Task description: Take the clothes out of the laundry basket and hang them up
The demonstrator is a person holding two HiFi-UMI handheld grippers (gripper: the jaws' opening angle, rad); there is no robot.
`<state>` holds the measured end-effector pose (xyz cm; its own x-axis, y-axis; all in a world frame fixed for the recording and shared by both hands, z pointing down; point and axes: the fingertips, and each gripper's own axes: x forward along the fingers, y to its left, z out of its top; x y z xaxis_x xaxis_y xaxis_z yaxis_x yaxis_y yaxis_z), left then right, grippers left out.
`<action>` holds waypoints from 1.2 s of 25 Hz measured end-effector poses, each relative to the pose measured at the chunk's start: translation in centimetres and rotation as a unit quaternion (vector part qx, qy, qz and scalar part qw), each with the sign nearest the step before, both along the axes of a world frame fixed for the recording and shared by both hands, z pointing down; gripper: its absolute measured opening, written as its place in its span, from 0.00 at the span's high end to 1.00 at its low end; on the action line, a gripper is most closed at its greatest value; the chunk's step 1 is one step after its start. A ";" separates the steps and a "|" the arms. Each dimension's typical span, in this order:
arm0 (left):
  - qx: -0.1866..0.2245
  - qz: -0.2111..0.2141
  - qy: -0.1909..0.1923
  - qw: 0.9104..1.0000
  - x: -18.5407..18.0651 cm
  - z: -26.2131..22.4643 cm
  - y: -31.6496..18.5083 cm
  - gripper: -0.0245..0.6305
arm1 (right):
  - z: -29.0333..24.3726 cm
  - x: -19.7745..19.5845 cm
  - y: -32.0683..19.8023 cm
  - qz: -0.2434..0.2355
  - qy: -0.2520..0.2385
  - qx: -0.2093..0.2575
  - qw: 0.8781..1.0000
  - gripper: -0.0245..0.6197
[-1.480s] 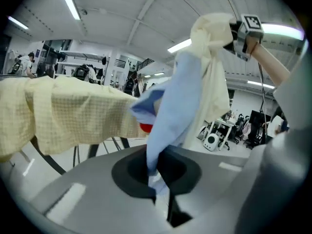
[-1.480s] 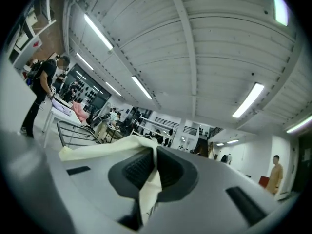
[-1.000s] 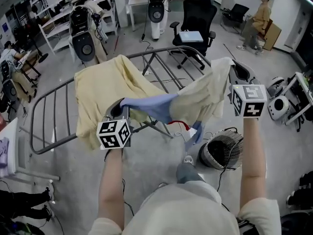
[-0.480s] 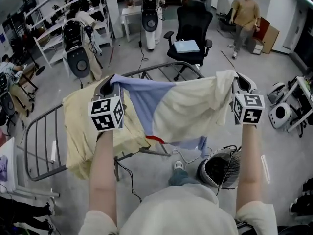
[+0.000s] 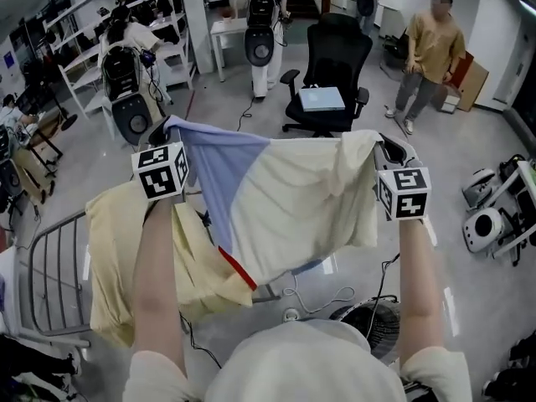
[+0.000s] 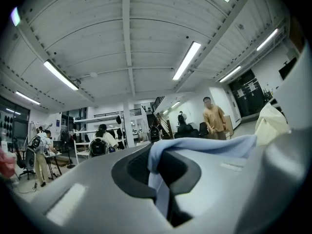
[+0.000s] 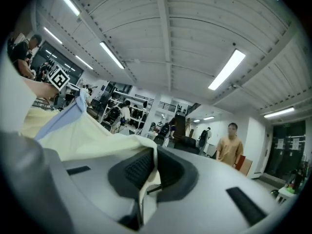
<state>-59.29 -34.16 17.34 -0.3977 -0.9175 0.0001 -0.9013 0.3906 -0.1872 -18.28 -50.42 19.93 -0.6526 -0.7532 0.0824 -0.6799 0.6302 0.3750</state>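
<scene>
Partly behind the garment [image 5: 293, 199], drying rack [image 5: 52, 229]

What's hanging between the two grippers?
A cream and blue cloth, stretched from the left gripper to the right gripper; the head view shows it.

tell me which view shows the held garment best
The head view: the garment hangs spread between the left gripper and right gripper. The left gripper view shows only a pinched blue corner, the right gripper view a cream edge.

Held taut: blue-and-cream garment [image 5: 289, 195] between left gripper [image 5: 170, 130] and right gripper [image 5: 385, 149]; yellow cloth [image 5: 113, 258] draped over drying rack [image 5: 50, 268].
</scene>
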 end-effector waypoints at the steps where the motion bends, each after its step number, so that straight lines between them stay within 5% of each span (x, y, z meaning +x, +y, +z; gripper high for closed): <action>1: -0.003 -0.012 0.002 1.000 -0.9 0.2 -1.0 0.94 | 0.2 -0.3 -1.3 0.001 -0.003 -0.003 1.000 0.94; 5: -0.018 -0.037 0.033 0.999 -3.8 1.6 -4.2 0.94 | 1.9 -1.2 -5.7 -0.002 -0.017 -0.036 0.999 0.94; 19: -0.107 -0.087 0.002 0.990 -15.3 6.7 -13.9 0.94 | 7.4 -5.1 -18.0 0.080 0.012 -0.070 0.994 0.94; 26: -0.163 -0.090 -0.009 0.982 -19.4 10.7 -19.0 0.94 | 11.6 -8.8 -23.0 0.096 0.076 -0.079 0.989 0.94; 30: -0.205 -0.072 0.020 0.976 -19.5 15.6 -21.4 0.94 | 14.2 -10.4 -24.7 0.100 0.099 -0.100 0.985 0.94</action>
<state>-78.82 -55.54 32.90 -0.5150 -0.7714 0.3738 -0.8521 0.4133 -0.3211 -28.68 -75.15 34.15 -0.4484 -0.8211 0.3530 -0.7242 0.5653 0.3950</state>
